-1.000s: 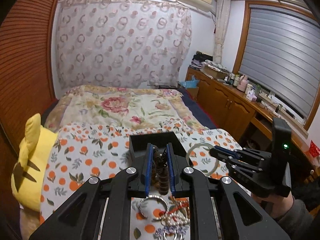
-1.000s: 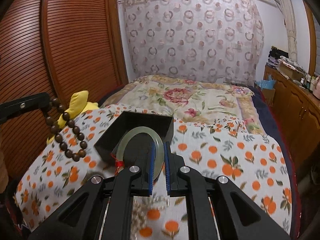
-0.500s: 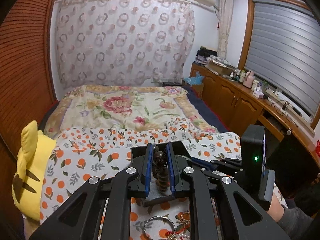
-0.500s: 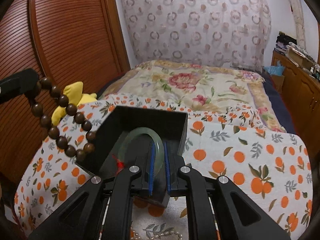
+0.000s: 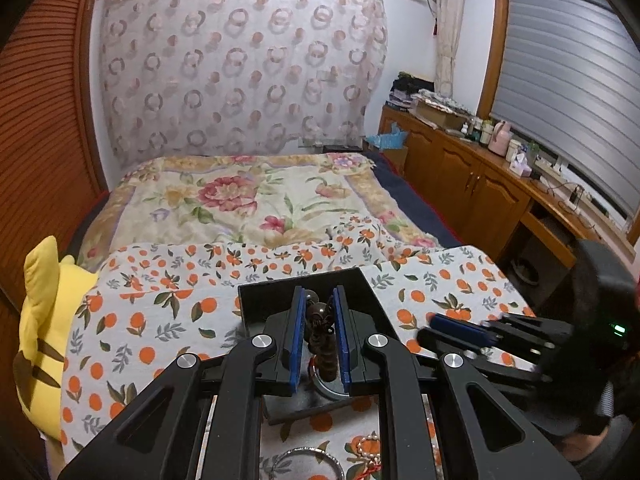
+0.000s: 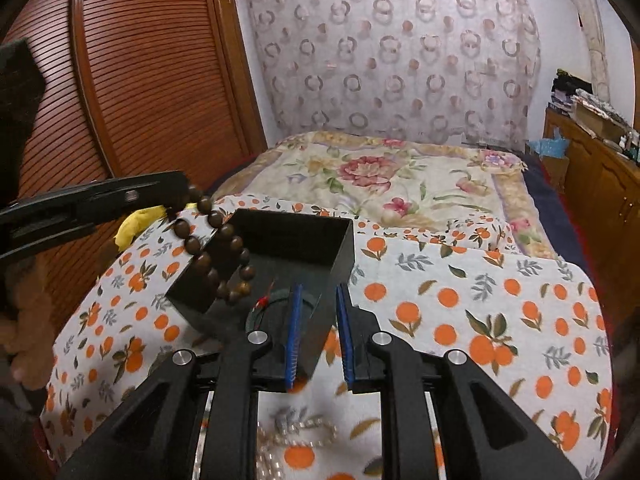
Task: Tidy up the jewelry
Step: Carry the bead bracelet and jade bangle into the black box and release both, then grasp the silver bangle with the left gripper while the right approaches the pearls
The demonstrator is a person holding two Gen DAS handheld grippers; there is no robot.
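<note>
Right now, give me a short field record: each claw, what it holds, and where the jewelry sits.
left claw: shut on the wooden bead bracelet, which hangs above the black box
right claw: open, holding nothing, at the box's near edge
green bangle: inside the box, red thread attached
silver bangle: on the orange-print cloth, outside the box
pearl strand: on the cloth, outside the box
</note>
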